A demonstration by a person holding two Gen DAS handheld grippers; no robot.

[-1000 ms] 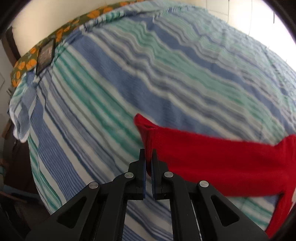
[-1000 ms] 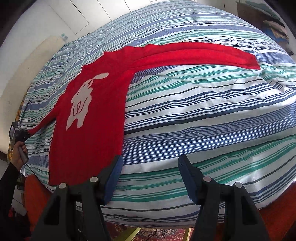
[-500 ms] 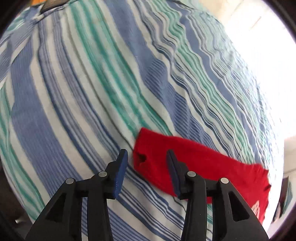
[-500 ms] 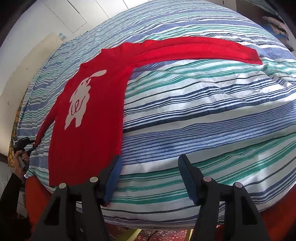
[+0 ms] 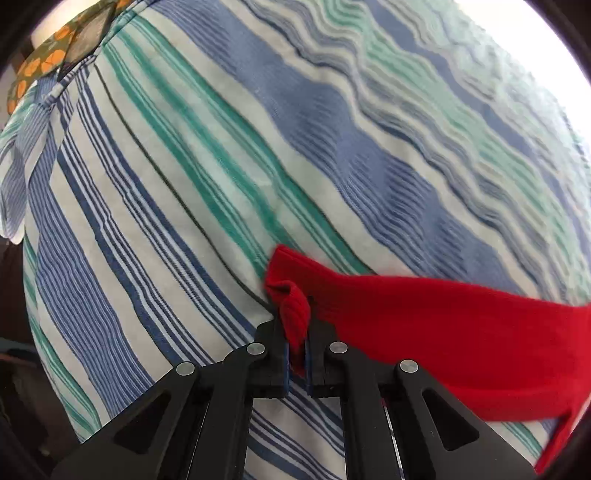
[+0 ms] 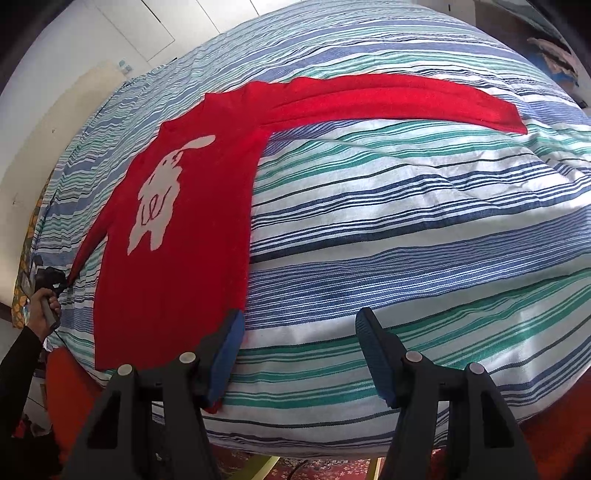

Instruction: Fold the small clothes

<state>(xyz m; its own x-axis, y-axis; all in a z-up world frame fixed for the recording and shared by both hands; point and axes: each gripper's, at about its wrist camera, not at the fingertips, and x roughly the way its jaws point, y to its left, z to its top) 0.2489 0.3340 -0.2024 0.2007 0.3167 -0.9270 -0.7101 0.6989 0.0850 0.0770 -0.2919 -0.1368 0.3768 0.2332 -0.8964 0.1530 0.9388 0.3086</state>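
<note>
A red sweater [image 6: 177, 251] with a white rabbit print lies flat on the striped bedcover [image 6: 406, 221]. One sleeve stretches out to the far right [image 6: 406, 99]. The other sleeve [image 5: 443, 332] runs to the left edge of the bed. My left gripper [image 5: 297, 343] is shut on the cuff of that sleeve [image 5: 293, 314], which bunches up between the pads. It also shows small in the right wrist view [image 6: 55, 282], held by a hand. My right gripper [image 6: 299, 354] is open and empty, hovering by the sweater's lower hem corner.
The bed edge runs along the bottom of the right wrist view, with a patterned rug [image 6: 258, 465] below. An orange-flowered cloth [image 5: 48, 62] lies at the bed's far corner. White wall and cupboard doors [image 6: 122, 33] stand behind.
My left gripper was shut on the cuff, opened half a second ago, and has shut on the sleeve cuff again. The right gripper has barely moved and stays open.
</note>
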